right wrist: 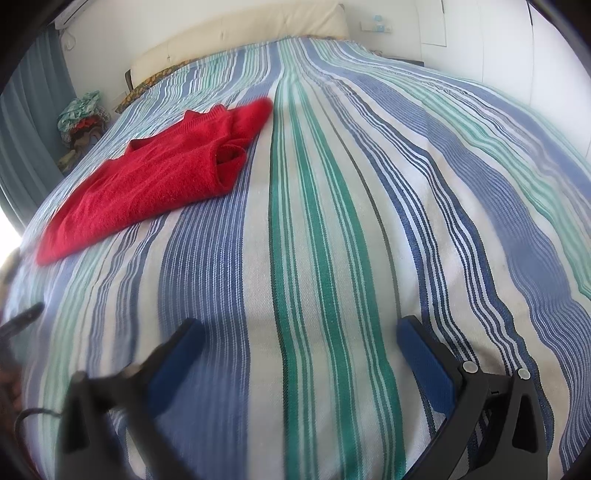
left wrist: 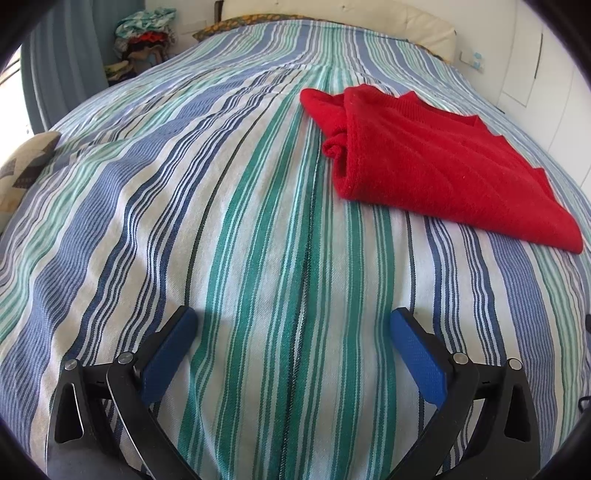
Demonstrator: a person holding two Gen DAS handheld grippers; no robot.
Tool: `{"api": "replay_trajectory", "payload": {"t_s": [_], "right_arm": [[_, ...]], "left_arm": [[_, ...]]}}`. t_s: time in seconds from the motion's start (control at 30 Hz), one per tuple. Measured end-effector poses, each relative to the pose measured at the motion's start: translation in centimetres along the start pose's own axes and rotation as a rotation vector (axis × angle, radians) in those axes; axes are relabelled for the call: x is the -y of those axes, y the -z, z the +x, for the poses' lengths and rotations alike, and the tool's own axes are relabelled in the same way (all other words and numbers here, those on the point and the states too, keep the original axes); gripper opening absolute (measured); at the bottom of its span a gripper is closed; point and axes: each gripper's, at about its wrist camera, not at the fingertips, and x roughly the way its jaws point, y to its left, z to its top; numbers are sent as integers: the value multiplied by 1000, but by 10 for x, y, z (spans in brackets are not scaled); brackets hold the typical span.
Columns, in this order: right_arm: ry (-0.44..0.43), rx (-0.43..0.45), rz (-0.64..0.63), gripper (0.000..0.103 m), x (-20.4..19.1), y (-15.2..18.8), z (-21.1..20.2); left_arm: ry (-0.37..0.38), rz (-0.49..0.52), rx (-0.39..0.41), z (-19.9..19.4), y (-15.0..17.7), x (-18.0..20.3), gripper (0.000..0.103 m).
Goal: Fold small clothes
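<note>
closest to me, my left gripper (left wrist: pixel 293 319) hangs just above the bed with its two blue-padded fingers spread wide apart and nothing between them. my right gripper (right wrist: pixel 301 328) is spread the same way, released and empty, though its left finger is smeared by motion blur. under both lies a striped bedspread (left wrist: pixel 258 229) in bands of blue, green and white, running away from me.

further out rests the red knitted sweater (left wrist: pixel 436 162), folded into a rough flat wedge on the bedspread. it sits ahead and to the right of my left gripper, and ahead and to the left of my right gripper (right wrist: pixel 147 177), well apart from both. one rolled cuff or sleeve end bunches at its inner edge.

beyond that, a cream padded headboard (right wrist: pixel 240 33) spans the far end of the bed. in the far left corner a heap of mixed clothes (left wrist: pixel 144 40) is stacked beside a blue-grey curtain (left wrist: pixel 62 62).
</note>
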Motion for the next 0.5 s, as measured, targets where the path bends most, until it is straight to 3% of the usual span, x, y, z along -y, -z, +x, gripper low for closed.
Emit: {"api": "replay_trajectory", "payload": {"t_s": [0.5], "right_arm": [[23,0,-3,103,-4,0,5]], "left_arm": [[15,-6,1,1,-1,-2,103]]}}
